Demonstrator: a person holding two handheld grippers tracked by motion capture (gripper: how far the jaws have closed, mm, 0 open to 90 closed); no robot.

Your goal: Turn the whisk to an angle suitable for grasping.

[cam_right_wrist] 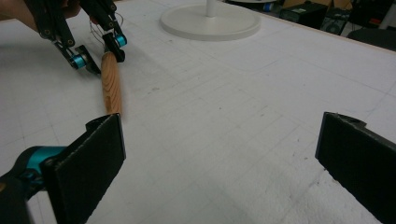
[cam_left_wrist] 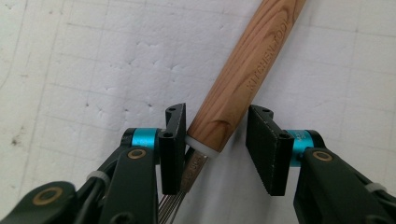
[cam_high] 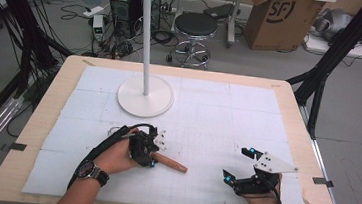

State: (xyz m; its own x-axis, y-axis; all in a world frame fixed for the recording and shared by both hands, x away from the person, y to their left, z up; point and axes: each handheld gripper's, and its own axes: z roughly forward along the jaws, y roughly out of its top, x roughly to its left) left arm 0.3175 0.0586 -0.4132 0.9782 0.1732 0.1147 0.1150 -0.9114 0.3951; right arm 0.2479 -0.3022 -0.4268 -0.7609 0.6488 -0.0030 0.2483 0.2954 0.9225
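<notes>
**Left tongs straddle whisk handle; right tongs released and idle**

Your right tongs [cam_high: 241,164] sit nearest you at the right of the tabletop [cam_high: 53,100], resting low over the white foam mat [cam_high: 218,110]. Their jaws are spread wide, with nothing between them. In the right gripper view the two black pads [cam_right_wrist: 88,163] stand far apart over bare mat.

Your left tongs [cam_high: 153,148] are at the left centre, held in your left hand [cam_high: 118,156], which wears a wristwatch [cam_high: 89,171]. The wooden handle [cam_left_wrist: 243,74] of a whisk lies flat on the mat, its free end pointing toward your right side. In the left gripper view the jaws stand either side of the handle's wire end. One pad touches the white collar [cam_left_wrist: 201,147]; the other stands clear of the wood with a visible gap. The tongs are therefore not clenched on the handle. Thin wires [cam_left_wrist: 170,205] run from the collar down beneath the tongs.

Farther off, a white stand [cam_high: 145,96] with a round base and upright pole sits on the mat, well apart from both tongs. Beyond the tabletop a black stool [cam_high: 195,28] and a cardboard box [cam_high: 282,19] stand on the floor.
</notes>
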